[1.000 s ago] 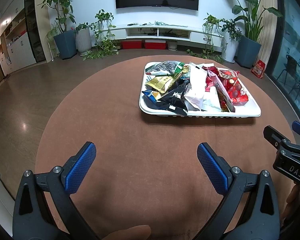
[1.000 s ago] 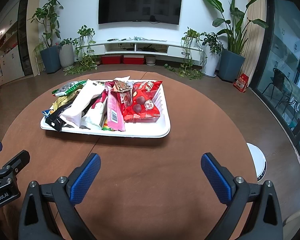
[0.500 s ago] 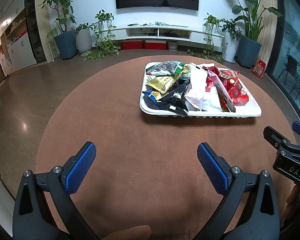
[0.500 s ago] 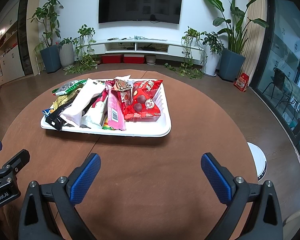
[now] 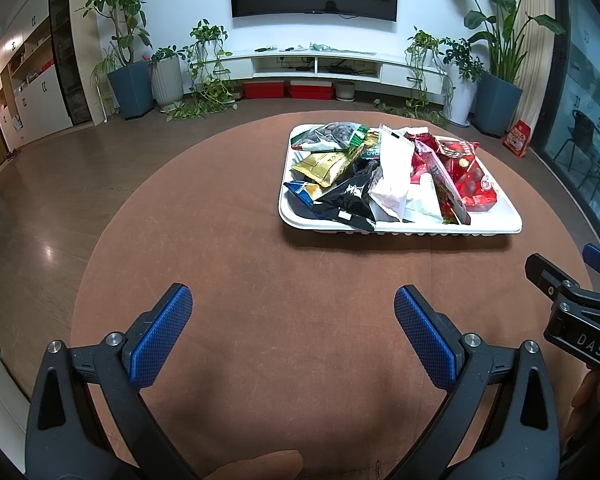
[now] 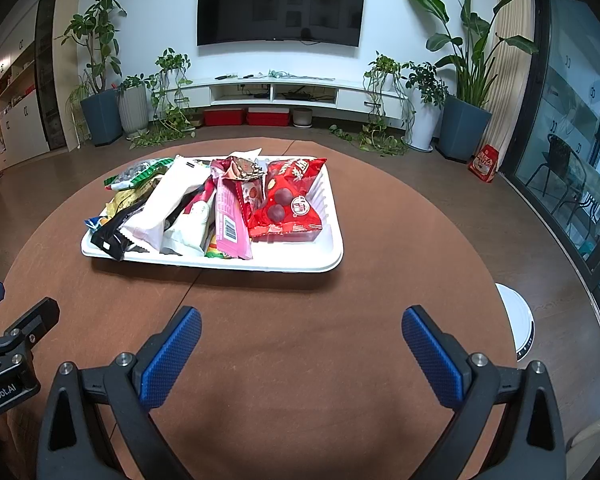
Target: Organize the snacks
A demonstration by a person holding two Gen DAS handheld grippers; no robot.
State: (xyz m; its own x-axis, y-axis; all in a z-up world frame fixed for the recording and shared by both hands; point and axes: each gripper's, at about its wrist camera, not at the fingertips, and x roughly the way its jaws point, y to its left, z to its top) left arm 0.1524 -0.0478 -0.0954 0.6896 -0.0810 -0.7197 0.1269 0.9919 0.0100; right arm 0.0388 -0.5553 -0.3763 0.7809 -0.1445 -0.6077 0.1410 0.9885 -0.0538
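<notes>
On the round brown tabletop (image 6: 380, 280) sits a white tray (image 6: 300, 266) heaped with snack packets (image 6: 188, 208): light, crinkly, slippery film, best pinched at a sealed edge. Left gripper (image 5: 292, 320) and right gripper (image 6: 302, 340) hover short of it, jaws wide apart, empty.

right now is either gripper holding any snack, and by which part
Nothing is held: the left gripper and right gripper are both open over the table, short of the tray.
</notes>
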